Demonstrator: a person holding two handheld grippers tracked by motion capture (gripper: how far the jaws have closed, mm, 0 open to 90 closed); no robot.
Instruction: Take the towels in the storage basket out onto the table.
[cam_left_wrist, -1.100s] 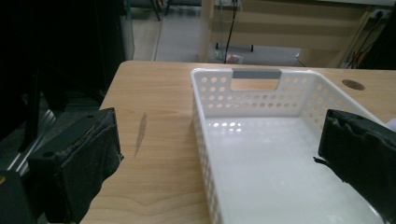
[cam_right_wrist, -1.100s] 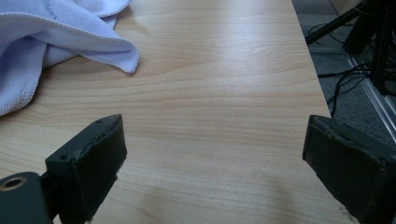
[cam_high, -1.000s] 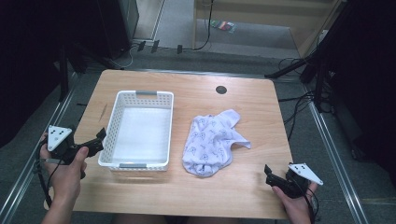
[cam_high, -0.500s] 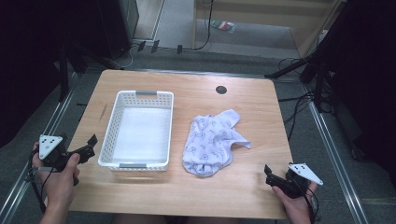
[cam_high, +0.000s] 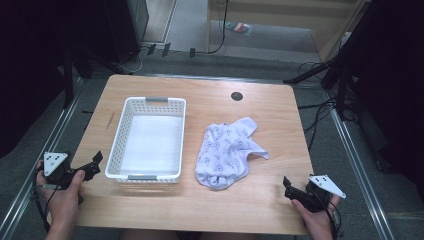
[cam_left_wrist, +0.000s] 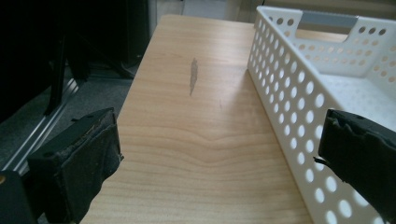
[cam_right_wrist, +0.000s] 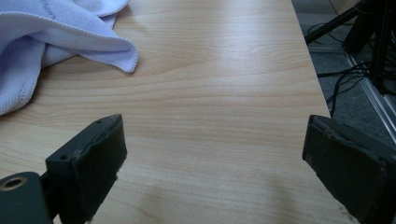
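A white perforated basket (cam_high: 150, 140) stands empty on the left half of the wooden table (cam_high: 270, 115). To its right lies a crumpled pale lilac patterned cloth (cam_high: 225, 152). My left gripper (cam_high: 92, 165) is held open at the table's front left corner, just left of the basket; its jaws frame bare wood and the basket wall (cam_left_wrist: 299, 98). At the front right corner my right gripper (cam_high: 289, 187) is also open, with nothing between its jaws, and the cloth edge (cam_right_wrist: 60, 37) lies ahead to its left.
A round black cable hole (cam_high: 236, 96) sits near the table's far edge. Metal rails (cam_high: 50, 145) run along both sides of the table, with cables (cam_high: 320, 107) and dark stands on the floor at the right.
My left gripper has drawn back toward the person and slightly left, away from the basket's front corner. The right gripper, the cloth and the basket have stayed put.
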